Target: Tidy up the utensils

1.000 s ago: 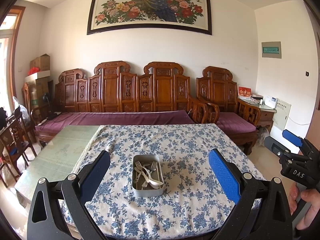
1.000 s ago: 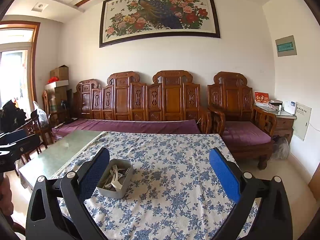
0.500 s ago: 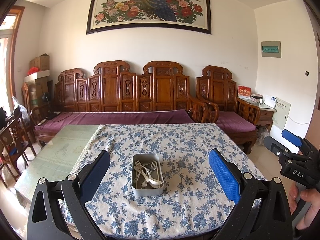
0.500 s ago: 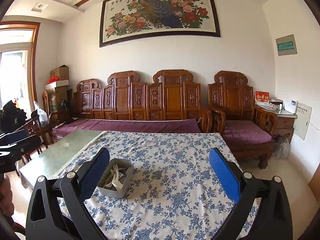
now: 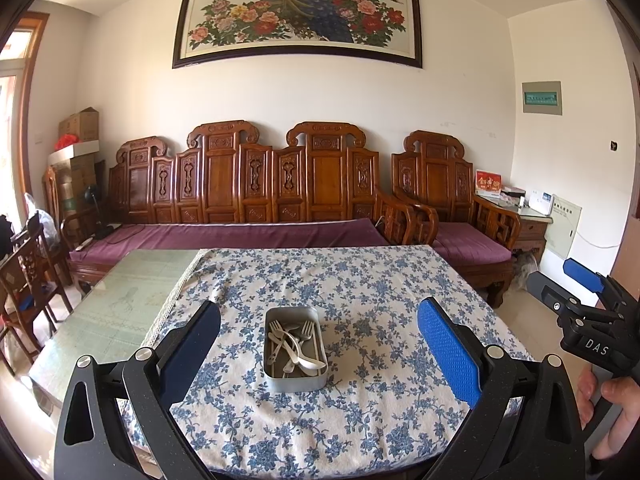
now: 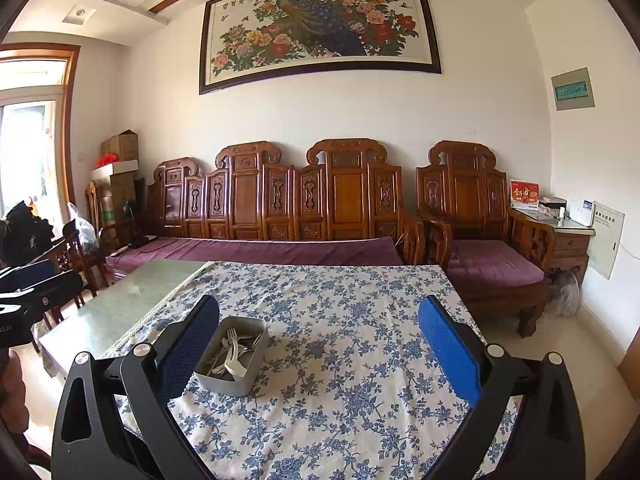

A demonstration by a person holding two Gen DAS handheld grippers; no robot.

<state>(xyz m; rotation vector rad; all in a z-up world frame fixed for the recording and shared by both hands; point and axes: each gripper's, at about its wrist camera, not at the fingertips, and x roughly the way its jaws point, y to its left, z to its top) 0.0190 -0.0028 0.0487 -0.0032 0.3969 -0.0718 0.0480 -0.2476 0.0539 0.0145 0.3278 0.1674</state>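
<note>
We're over the table [image 5: 120,304], floral tablecloth [image 5: 360,280] covering most of it. Left gripper [image 5: 319,344] spread wide, nothing between the pads, touching nothing — it hangs above the near edge with the metal tin [image 5: 295,378] centred in the gap. Right gripper [image 6: 319,344] equally wide, empty, hanging over the cloth — tin [image 6: 224,380] sits just beside its left pad [image 6: 192,344]. Forks and spoons [image 5: 294,346] lie piled inside the tin, tangled.
</note>
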